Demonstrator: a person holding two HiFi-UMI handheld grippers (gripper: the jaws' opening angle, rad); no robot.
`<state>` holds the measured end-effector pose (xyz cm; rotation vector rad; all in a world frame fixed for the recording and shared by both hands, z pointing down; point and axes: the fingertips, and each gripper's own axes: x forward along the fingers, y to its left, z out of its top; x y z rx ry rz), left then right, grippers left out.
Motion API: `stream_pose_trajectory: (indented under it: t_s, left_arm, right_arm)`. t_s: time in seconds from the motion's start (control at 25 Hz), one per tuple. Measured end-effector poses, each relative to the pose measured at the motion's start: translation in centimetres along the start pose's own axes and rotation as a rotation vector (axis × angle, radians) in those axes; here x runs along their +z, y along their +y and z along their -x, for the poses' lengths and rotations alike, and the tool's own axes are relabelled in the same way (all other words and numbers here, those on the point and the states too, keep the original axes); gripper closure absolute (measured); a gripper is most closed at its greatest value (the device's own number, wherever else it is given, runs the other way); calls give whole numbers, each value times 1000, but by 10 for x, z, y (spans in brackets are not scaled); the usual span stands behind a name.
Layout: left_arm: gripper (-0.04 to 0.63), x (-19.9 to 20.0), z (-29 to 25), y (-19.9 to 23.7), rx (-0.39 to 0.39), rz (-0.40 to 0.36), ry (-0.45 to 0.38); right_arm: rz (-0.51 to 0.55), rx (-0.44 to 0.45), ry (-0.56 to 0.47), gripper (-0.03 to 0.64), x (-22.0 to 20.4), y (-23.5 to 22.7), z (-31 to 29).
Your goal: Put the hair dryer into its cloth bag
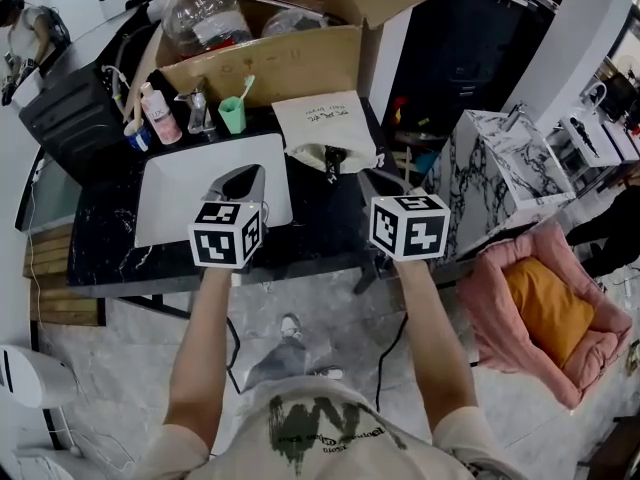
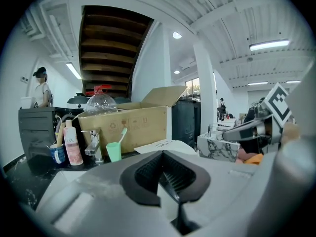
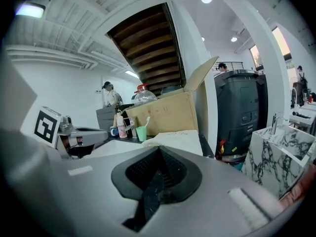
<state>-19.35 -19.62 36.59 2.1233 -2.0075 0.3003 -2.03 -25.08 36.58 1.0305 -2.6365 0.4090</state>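
Observation:
A cream cloth bag (image 1: 322, 126) lies on the dark marble counter (image 1: 100, 253), its mouth toward me. A black part (image 1: 330, 162) pokes out of that mouth; the rest of the hair dryer is hidden inside. My left gripper (image 1: 243, 182) hovers over the right edge of the white sink basin, left of the bag's mouth, jaws shut and empty. To the right of the mouth my right gripper (image 1: 384, 184) is also shut, with nothing in it. The left gripper view shows its closed jaws (image 2: 167, 177) with the bag (image 2: 165, 144) beyond. The right gripper view has its shut jaws (image 3: 154, 179) below the bag (image 3: 177, 138).
A white sink basin (image 1: 185, 193) with a faucet (image 1: 198, 108) sits left of the bag. Behind are a green cup with toothbrush (image 1: 232, 114), a pink bottle (image 1: 160, 116) and an open cardboard box (image 1: 270, 58). A marble-patterned cabinet (image 1: 490, 178) and pink cushion (image 1: 545, 313) stand right.

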Motion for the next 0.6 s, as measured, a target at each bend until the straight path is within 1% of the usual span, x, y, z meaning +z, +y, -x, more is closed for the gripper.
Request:
stream_pose_trajectory:
  t_s: [0.2,0.28,0.6]
  left_arm:
    - [591,-1,8,2,13,5,-5]
    - [591,-2,10,0,8,-2,0]
    - [591,-5,11,-2,-6,12,14]
  right_arm:
    - [6,3,-11,618,0,2,5]
    - [7,6,-15,618,0,4,6]
    - [9,7,-15,618,0,4,9]
